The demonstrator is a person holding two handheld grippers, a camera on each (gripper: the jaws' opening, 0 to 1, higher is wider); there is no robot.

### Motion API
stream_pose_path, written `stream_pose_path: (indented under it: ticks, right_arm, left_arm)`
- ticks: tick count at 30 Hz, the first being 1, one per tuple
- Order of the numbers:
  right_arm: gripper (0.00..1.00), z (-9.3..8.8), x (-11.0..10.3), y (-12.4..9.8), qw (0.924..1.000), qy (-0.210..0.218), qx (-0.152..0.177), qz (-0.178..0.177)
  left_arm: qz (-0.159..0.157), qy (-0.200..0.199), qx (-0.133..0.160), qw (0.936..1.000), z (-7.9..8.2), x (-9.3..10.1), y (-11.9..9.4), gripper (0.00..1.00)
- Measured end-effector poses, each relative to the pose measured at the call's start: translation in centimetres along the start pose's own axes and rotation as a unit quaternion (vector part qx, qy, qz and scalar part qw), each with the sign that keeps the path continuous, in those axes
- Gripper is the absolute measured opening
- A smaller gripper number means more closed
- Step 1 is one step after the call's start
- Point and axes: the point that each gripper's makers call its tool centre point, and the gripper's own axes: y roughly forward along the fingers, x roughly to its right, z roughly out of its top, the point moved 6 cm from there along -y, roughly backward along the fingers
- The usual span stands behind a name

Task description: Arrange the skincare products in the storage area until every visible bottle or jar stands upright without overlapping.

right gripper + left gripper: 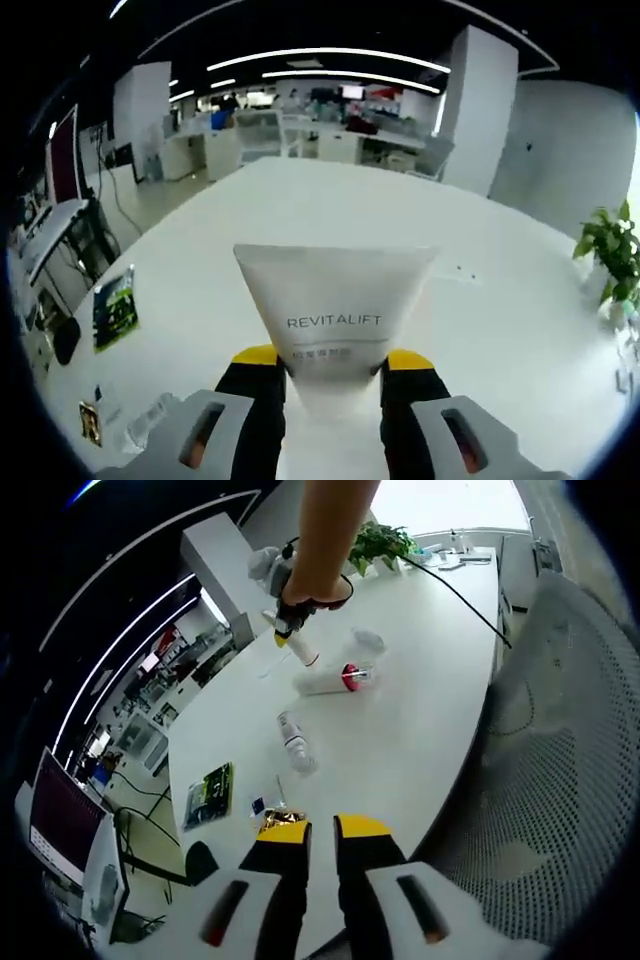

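My right gripper is shut on a white tube marked REVITALIFT, held above the white table. From the left gripper view, that gripper hangs from a person's arm with the white tube slanting down toward the table. Beside it, a white tube with a red cap lies on its side. A clear bottle lies flat nearer me, and a clear jar sits farther back. My left gripper hovers over the table's near edge, jaws together with nothing between them.
A green packet and small wrappers lie near the table edge. A mesh chair stands at the right. A potted plant and a cable are at the far end.
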Motion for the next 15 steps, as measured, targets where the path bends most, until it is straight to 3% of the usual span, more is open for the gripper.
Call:
stream_pose_path:
  ticks: [7,15]
  right_arm:
    - [0.33,-0.03,0.26,0.28,0.9990,0.038,0.001,-0.025]
    - [0.35,-0.10,-0.41,-0.04,0.9992,0.023,-0.016,-0.028]
  left_arm:
    - [-0.001,-0.001,-0.002,1.0000,-0.09,-0.01,0.03,0.04]
    - [0.001,-0.001,0.000,1.0000,-0.05,-0.06,0.00,0.03]
